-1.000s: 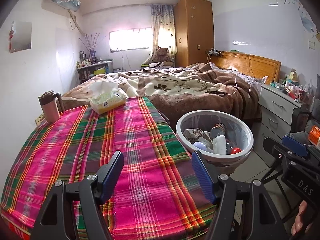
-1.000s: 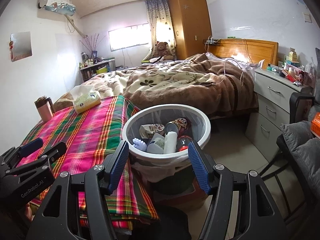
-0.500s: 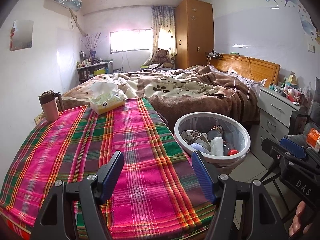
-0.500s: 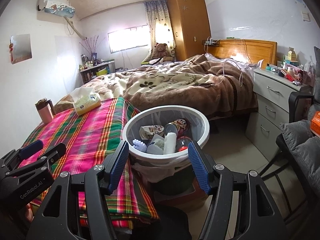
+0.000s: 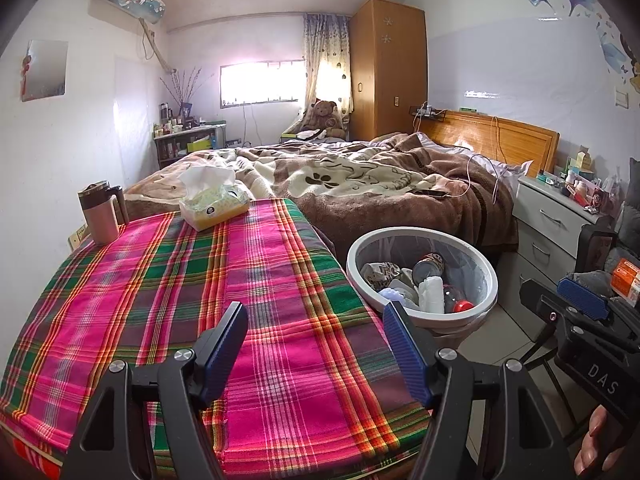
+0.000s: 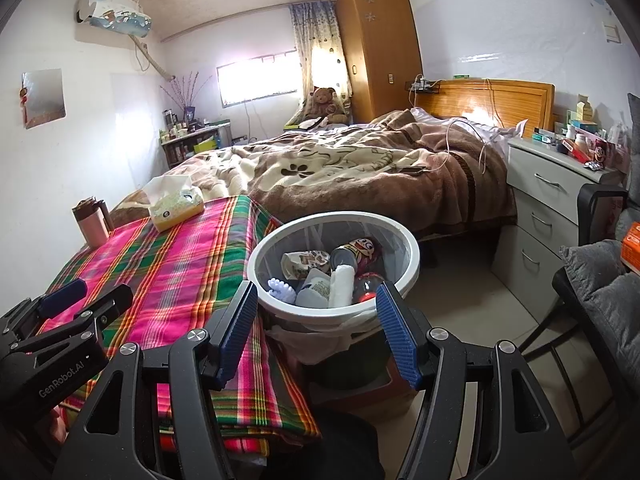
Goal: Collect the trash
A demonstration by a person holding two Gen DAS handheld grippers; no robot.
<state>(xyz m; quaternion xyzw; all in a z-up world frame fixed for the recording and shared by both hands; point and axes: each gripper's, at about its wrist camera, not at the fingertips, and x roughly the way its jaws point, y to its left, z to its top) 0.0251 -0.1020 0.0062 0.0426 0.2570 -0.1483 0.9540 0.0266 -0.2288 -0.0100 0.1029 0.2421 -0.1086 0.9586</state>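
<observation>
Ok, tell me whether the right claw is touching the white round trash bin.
Apart. The right wrist view shows the right claw open and empty, hovering short of the white round trash bin.

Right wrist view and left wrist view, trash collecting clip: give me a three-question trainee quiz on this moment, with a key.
1. True or false: the left tool grips a piece of trash.
2. Where does the white waste bin stand?
A. on the bed
B. on the floor beside the plaid-covered table
C. on the nightstand
3. Name the two things standing at the far end of the table.

Key
1. False. Both the left tool and the right tool are open, with nothing between the pads.
2. B.
3. The tissue box and the pink mug.
</observation>
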